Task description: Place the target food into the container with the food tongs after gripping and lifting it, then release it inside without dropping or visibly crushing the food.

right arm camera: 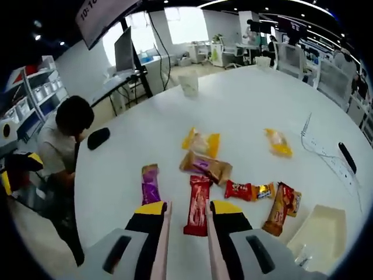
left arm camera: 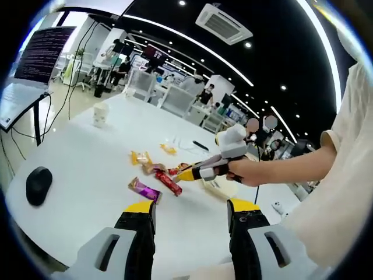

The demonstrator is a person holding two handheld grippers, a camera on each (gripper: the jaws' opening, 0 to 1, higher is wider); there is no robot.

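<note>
The right gripper (right arm camera: 187, 214) should close softly on the red snack bar (right arm camera: 198, 204) between its jaws, so it is not squashed. Its jaws are a little apart, beside the bar. The white container (right arm camera: 320, 233) waits nearby. The left gripper (left arm camera: 190, 211) is spread, holding nothing

A smooth white table (right arm camera: 245, 105) with a faint sheen holds glossy foil-like snack wrappers: a red bar wrapper (right arm camera: 198, 204), a purple wrapper (right arm camera: 150, 184), a crinkled yellow packet (right arm camera: 277, 142). A white container (right arm camera: 317, 236) looks like smooth plastic. A computer mouse (left arm camera: 38, 185) is matt black. The right gripper (right arm camera: 187, 224) has matt black jaws with yellow tips, seemingly plastic. A person's sleeve (left arm camera: 349, 128) is pale cloth.
</note>
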